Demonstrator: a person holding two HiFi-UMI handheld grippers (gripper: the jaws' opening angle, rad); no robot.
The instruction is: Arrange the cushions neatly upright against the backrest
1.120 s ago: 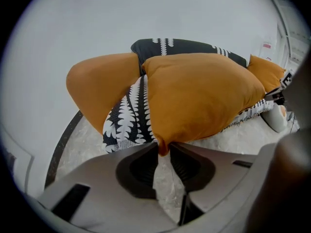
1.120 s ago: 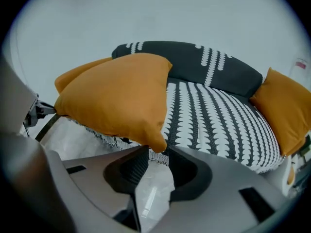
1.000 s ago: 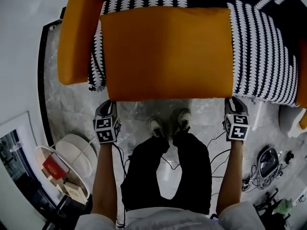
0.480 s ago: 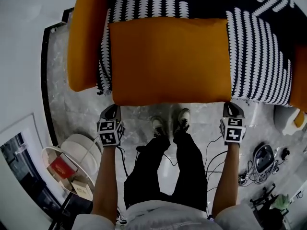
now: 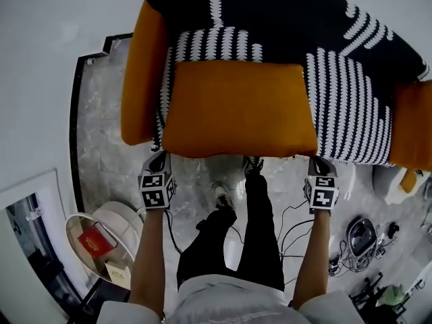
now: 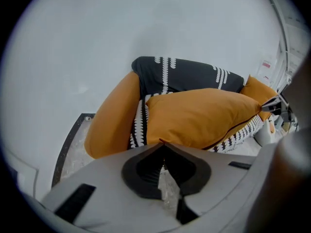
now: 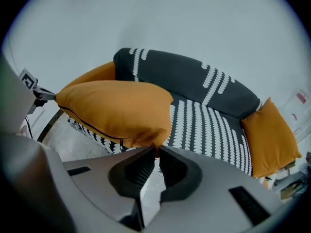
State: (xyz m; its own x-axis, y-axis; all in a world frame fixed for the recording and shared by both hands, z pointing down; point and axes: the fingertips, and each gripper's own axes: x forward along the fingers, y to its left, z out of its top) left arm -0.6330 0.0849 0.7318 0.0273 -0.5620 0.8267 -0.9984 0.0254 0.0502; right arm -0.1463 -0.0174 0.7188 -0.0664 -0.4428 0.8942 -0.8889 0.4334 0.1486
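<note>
A large orange cushion (image 5: 239, 106) hangs flat over the front of a black-and-white patterned sofa (image 5: 351, 106), held by its two near corners. My left gripper (image 5: 162, 155) pinches the left corner, its jaws still closing on the fabric (image 6: 162, 143). My right gripper (image 5: 317, 159) pinches the right corner, and its jaws are also closing on it (image 7: 156, 149). The same cushion fills the middle of the left gripper view (image 6: 199, 120) and the left of the right gripper view (image 7: 116, 110). The dark backrest (image 5: 290, 19) lies beyond it.
A second orange cushion (image 5: 142, 79) leans at the sofa's left end, a third (image 5: 412, 127) at its right end. A round white side table (image 5: 101, 238) stands at my left. Cables and devices (image 5: 364, 235) lie on the marble floor at my right. My legs (image 5: 250, 214) are below.
The cushion, still held at both near corners, has moved away from me toward the backrest. More of the sofa's back now shows, and one foot has stepped forward.
</note>
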